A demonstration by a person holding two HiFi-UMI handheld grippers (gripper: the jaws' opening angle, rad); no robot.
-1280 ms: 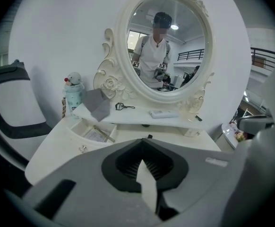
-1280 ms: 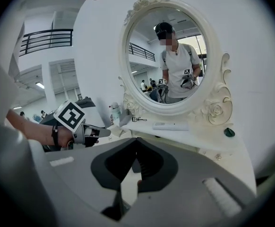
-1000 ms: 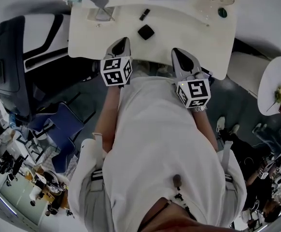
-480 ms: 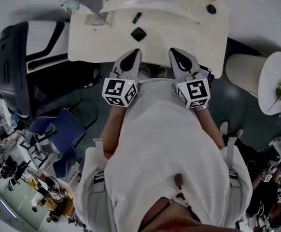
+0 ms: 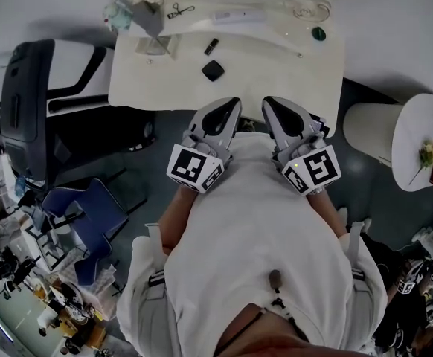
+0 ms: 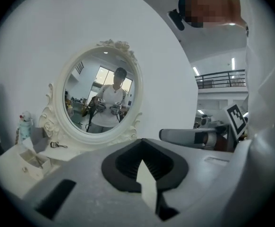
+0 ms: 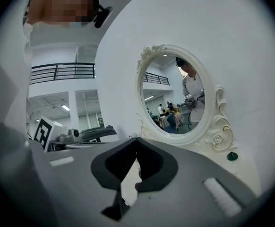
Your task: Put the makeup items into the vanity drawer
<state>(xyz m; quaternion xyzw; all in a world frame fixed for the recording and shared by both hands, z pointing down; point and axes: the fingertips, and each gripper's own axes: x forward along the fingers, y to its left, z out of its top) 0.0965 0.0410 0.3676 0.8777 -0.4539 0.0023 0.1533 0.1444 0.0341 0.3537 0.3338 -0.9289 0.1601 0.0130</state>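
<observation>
The person stands at the near edge of the tabletop (image 5: 291, 73) with both tools held up and pointing at the wall. The left tongs (image 5: 233, 104) are shut tight with nothing in them, and the right tongs (image 5: 267, 103) look shut and empty too. All the makeup is out on the tabletop, well apart from both tongs. The flat black square case (image 5: 213, 70) lies nearest, in the middle toward the near edge. The little black tube (image 5: 211, 46) lies just behind it. The lash curler (image 5: 179, 10) sits at the back edge, by the foot of the round mirror (image 6: 102, 98), and a small green round thing (image 5: 318, 33) sits near the back right corner. A small drawer (image 6: 31, 161) by the left edge looks pulled open, though I can't be sure. I think the case is light, hard and smooth, so it could slip; it lies low, so the tongs should open wide and pinch its two side edges. The tube is light too and may roll, so grab it across its middle. The curler is thin metal with loops; I would take it where the two handles meet. None of these should be squeezed hard, since the case could crack or pop open
</observation>
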